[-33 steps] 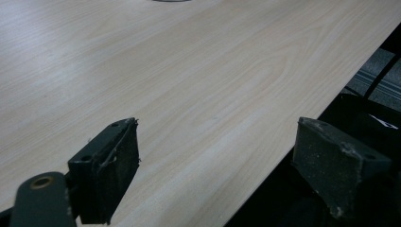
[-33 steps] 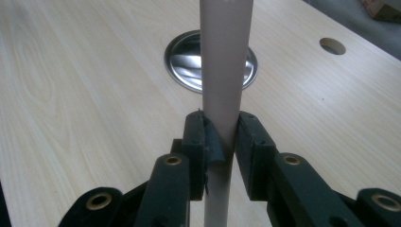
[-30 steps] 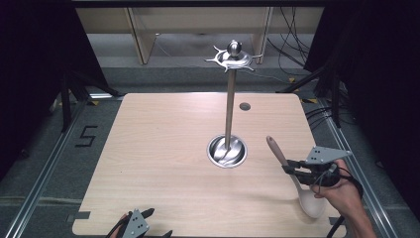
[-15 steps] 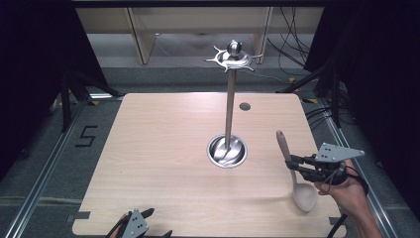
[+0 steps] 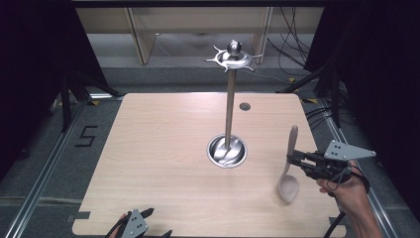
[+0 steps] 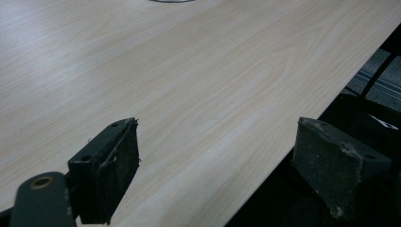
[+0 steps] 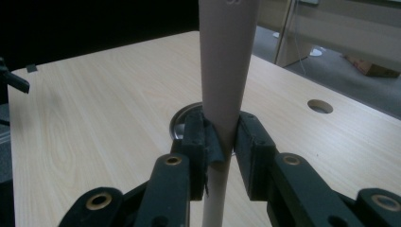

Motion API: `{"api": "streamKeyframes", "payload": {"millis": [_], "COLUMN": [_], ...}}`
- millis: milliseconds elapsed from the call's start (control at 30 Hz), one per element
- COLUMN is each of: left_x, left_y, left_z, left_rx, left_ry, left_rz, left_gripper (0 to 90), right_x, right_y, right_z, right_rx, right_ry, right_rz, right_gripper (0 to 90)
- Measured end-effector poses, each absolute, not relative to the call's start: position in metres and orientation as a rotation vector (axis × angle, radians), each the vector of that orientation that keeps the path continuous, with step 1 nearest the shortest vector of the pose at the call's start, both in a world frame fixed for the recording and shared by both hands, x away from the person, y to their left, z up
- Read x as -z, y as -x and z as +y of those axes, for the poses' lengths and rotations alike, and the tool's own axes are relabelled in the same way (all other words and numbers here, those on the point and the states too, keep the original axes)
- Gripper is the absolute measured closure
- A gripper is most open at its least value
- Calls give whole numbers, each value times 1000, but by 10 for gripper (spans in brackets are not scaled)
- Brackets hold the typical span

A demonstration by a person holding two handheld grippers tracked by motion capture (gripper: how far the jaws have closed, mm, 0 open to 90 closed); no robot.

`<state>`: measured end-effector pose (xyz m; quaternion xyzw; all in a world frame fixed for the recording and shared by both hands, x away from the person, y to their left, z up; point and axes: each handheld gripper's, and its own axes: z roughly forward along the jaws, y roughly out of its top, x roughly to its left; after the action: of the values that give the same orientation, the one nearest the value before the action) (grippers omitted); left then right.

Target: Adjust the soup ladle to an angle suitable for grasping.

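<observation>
A pale wooden spoon point(image 5: 289, 168) hangs over the table's right side, handle up and tilted away, bowl down near the front. My right gripper point(image 5: 290, 159) is shut on its handle; in the right gripper view the pads point(image 7: 221, 137) squeeze the handle point(image 7: 227, 56), which rises out of the top of that view. A metal stand point(image 5: 229, 99) with a round base point(image 5: 227, 150) and hooked top rises at the table's middle. My left gripper point(image 5: 148, 224) sits at the front edge, its jaws wide open point(image 6: 217, 165) over bare wood.
The light wooden table point(image 5: 163, 148) has a small round hole point(image 5: 244, 106) at the back right. Black frame rails run along both sides, cables lie at the right, and wooden furniture stands behind the table.
My right gripper has carried the spoon a little rightward and tipped it more upright. The left gripper has kept still.
</observation>
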<state>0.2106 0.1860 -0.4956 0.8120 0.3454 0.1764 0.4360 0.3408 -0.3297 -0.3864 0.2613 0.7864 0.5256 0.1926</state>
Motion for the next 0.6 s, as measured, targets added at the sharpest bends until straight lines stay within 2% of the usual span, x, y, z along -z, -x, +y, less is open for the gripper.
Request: {"api": "streamKeyframes", "payload": {"millis": [600], "left_x": [496], "left_y": [-211], "left_z": [187], "left_rx": [-430], "left_ry": [-2031], "left_rz": [872], "left_gripper": [148], "right_x": [372], "right_y": [-348], "right_z": [-303], "right_rx": [-1595], "right_ry": [-725], "right_rz": [2117], "right_gripper": [754]}}
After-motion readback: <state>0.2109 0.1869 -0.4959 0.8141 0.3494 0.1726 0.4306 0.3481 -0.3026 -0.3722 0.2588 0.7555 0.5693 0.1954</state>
